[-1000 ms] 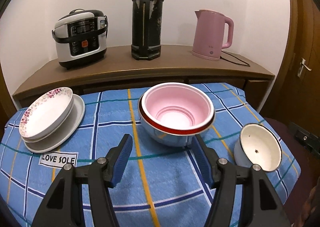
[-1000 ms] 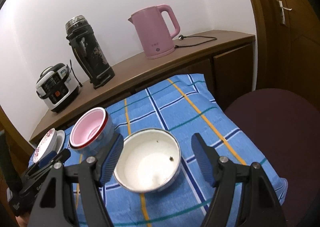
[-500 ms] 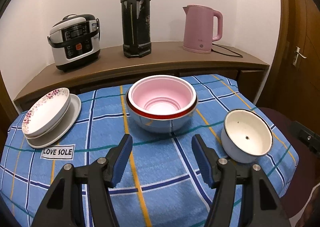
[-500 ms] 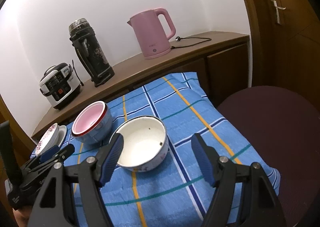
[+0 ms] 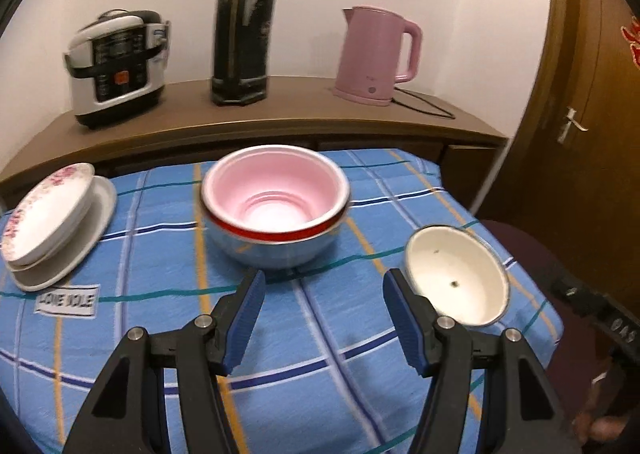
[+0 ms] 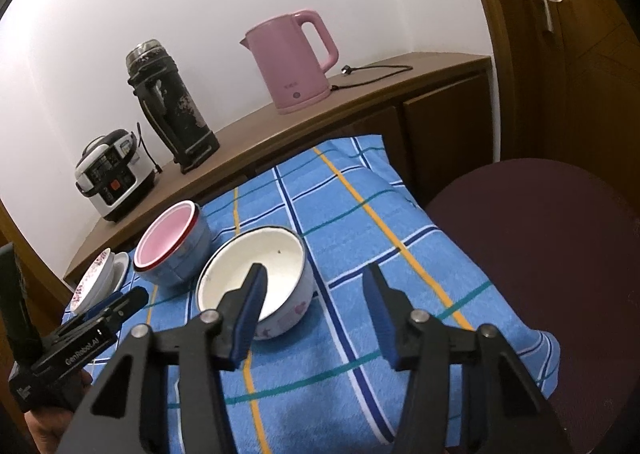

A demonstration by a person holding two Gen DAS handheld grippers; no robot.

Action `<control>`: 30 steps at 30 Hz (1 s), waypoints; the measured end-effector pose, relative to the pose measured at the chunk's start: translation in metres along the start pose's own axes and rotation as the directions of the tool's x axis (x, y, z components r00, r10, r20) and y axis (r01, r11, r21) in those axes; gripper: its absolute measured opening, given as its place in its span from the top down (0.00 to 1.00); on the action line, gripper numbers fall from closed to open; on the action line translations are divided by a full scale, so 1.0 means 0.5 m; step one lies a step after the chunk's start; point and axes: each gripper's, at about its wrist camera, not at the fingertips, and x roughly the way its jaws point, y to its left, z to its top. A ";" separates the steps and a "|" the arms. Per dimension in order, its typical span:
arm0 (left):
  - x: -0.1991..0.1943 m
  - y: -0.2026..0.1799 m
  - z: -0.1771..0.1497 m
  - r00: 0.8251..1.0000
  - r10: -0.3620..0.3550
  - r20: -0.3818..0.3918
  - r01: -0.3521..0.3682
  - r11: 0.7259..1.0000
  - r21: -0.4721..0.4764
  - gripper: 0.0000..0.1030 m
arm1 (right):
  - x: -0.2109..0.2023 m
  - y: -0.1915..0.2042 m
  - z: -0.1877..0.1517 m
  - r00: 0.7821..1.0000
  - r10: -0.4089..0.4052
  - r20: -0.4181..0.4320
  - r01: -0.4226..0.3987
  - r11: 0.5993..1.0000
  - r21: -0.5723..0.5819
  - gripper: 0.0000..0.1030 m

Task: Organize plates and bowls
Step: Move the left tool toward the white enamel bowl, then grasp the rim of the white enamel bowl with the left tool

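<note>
Sitting on the blue checked cloth [image 5: 320, 338]: one white enamel bowl [image 6: 256, 278] near the cloth's right edge, upright, with a dark speck inside. Just left of it, a pink-lined bowl [image 5: 276, 194] nested inside a red-rimmed pale-blue bowl [image 5: 276, 250]. At the far left edge, a floral-rimmed plate [image 5: 44, 210] resting tilted on a plain white plate [image 5: 76, 250]; a "LOVE SOLE" label [image 5: 66, 300] lies just in front.

Left gripper [image 5: 322, 314]: released, jaws spread, holding nothing, hovering over the cloth in front of the nested bowls.

Right gripper [image 6: 316, 310]: released, jaws spread, empty; its left finger overlaps the white bowl's opening in view, contact not determinable.

Wooden sideboard [image 5: 280, 122] behind: rice cooker [image 5: 118, 66], dark flask [image 5: 244, 22], pink kettle [image 5: 376, 54]. Dark red chair seat [image 6: 540, 254] at right.
</note>
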 end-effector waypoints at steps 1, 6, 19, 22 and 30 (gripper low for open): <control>0.005 -0.006 0.001 1.000 -0.017 -0.006 0.017 1.000 0.003 0.38 | 0.007 0.001 0.000 1.000 0.010 -0.006 -0.010 1.000 0.002 0.53; 0.036 -0.042 0.007 0.998 -0.055 -0.034 0.056 0.998 0.031 0.38 | 0.042 0.004 -0.002 0.999 0.029 -0.039 -0.029 1.000 -0.005 0.58; 0.105 -0.083 0.007 0.987 -0.110 -0.119 0.116 0.992 0.050 0.59 | 0.095 -0.007 -0.002 0.995 0.044 -0.084 -0.045 0.999 -0.006 0.71; 0.117 -0.083 0.002 0.983 -0.123 -0.137 0.128 0.991 0.035 0.68 | 0.101 -0.009 -0.003 0.995 0.050 -0.088 -0.049 0.999 0.006 0.72; 0.129 -0.087 0.002 0.979 -0.137 -0.151 0.142 0.989 0.024 0.77 | 0.109 -0.001 0.002 0.994 0.050 -0.096 -0.050 0.999 0.001 0.78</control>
